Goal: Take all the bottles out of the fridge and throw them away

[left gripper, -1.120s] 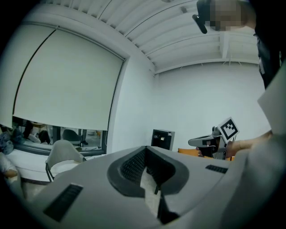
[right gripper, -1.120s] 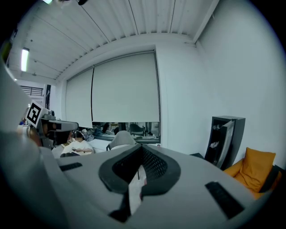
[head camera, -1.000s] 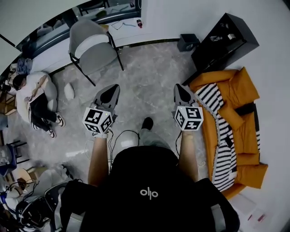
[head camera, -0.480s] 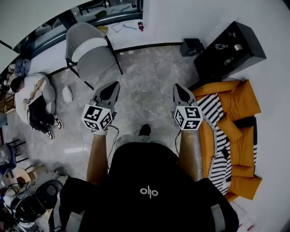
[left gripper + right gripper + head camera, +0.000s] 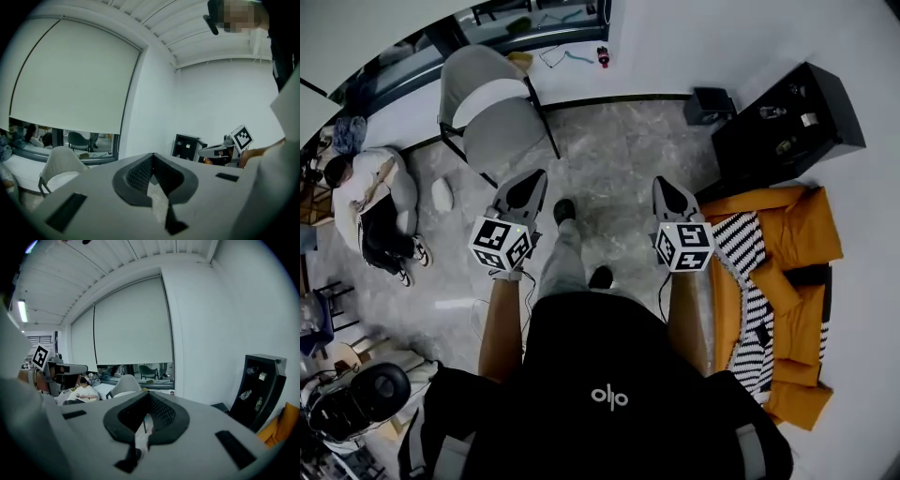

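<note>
Floor (image 5: pixel 619 150): grey marbled stone, polished, slight sheen. Chair (image 5: pixel 492 112): grey cloth seat, black metal legs. Cabinet (image 5: pixel 787 117): black, matt. Orange cover (image 5: pixel 797 225): soft cloth. Striped throw (image 5: pixel 736 234): black-and-white cloth. Left gripper (image 5: pixel 528 187) and right gripper (image 5: pixel 667 192): matt grey plastic shells, black ribbed lining in the jaws.

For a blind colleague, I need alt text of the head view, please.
From above: a person in black holds the left tool and the right tool out front, both shut and empty, over a grey floor. A grey chair stands ahead, a black cabinet and an orange sofa at right.
</note>
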Available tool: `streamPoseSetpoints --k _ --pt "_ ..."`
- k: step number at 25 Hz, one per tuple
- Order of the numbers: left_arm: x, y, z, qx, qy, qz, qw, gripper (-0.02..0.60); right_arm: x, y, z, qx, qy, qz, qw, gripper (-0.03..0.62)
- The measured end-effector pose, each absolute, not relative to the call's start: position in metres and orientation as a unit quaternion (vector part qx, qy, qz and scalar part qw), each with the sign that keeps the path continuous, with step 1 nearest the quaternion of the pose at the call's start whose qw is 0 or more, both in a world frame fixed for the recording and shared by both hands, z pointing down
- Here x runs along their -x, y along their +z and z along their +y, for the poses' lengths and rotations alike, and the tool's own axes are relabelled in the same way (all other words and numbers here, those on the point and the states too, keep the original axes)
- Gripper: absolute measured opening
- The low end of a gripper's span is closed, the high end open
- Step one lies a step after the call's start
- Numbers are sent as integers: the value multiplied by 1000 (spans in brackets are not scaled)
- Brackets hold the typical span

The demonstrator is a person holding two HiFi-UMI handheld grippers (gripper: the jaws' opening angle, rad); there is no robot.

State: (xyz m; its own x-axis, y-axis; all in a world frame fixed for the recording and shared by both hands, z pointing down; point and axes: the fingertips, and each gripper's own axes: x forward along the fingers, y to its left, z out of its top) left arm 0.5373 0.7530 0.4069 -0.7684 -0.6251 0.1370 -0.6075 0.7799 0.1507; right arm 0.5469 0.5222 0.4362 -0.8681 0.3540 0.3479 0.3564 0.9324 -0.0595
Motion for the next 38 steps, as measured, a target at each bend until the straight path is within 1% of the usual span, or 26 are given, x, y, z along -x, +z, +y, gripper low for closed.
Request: streamPoseSetpoints --k 5,13,20,23,27,38 --pt "-457 398 740 -353 -44 -931 81 5 -481 431 516 170 -3 -971 171 2" --pt "-308 372 702 -429 -31 -900 74 6 -356 407 506 119 6 -980 162 2" --pt "-210 375 683 -488 -33 -868 86 6 -273 406 506 70 12 -983 171 2" --pt "-183 383 676 -514 -39 -852 94 6 -256 413 506 43 16 -983 179 2" --pt "-161 388 652 -555 -38 -825 100 5 -253 423 491 -3 17 -981 192 2" --pt "-149 405 561 -636 -30 -762 117 5 -269 437 403 -131 70 -972 182 2"
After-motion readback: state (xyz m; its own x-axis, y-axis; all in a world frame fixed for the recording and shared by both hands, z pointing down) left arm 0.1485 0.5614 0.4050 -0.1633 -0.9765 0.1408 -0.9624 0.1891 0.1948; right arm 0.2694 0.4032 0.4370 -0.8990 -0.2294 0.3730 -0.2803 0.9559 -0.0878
